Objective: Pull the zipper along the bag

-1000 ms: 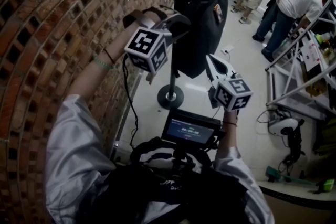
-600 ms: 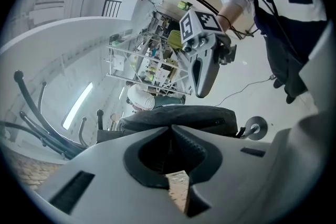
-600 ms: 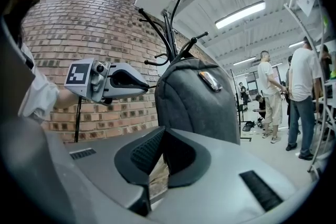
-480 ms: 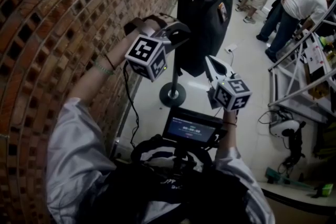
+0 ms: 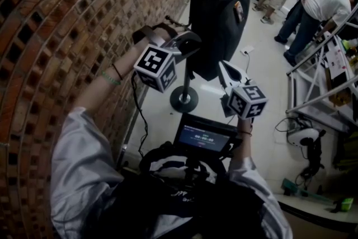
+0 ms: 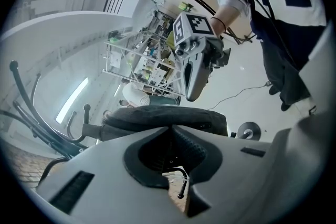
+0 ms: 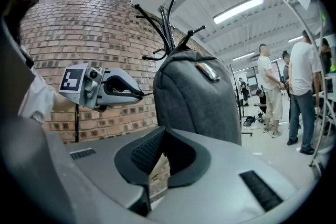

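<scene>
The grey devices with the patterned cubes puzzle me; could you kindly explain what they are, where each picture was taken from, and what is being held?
They are hand-held two-jaw grippers; a person holds one in each hand. The head view looks down from the person's head. There the left gripper reaches a dark bag hanging on a coat stand beside a brick wall. The right gripper is near the bag. The other two views ride on the grippers and look along their jaws. In the left gripper view the jaws are together on a thin black piece, seemingly the zipper pull. In the right gripper view the jaws are together with nothing between them. There is no table; the stand rests on the floor.
</scene>
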`<control>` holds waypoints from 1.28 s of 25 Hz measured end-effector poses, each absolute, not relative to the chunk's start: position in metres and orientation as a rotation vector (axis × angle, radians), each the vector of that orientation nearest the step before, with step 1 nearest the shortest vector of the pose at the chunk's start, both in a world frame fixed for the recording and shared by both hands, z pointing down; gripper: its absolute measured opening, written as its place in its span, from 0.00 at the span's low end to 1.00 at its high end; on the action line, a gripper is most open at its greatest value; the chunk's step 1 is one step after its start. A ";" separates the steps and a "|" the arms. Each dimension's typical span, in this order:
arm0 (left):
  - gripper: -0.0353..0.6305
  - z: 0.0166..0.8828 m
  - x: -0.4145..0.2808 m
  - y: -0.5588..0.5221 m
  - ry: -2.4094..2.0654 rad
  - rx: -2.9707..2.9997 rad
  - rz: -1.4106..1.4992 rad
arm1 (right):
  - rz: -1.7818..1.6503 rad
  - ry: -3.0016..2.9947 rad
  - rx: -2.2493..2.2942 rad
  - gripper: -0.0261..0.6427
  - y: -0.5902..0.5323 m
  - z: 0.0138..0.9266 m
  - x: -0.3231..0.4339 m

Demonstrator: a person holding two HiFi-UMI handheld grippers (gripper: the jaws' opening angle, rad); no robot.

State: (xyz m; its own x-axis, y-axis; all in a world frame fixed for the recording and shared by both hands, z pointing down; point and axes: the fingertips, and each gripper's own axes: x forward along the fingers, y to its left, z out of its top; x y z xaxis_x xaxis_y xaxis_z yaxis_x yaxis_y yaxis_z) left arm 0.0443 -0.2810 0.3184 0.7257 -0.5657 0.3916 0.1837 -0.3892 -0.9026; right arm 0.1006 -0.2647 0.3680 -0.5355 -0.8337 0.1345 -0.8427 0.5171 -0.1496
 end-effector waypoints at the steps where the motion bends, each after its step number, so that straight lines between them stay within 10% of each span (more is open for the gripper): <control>1: 0.09 0.320 0.044 -0.281 0.299 -1.797 -0.831 | 0.307 -2.697 1.490 0.04 -0.265 0.368 0.100; 32: 0.10 0.366 0.044 -0.272 0.210 -1.785 -0.869 | 0.410 -2.663 1.474 0.04 -0.266 0.403 0.092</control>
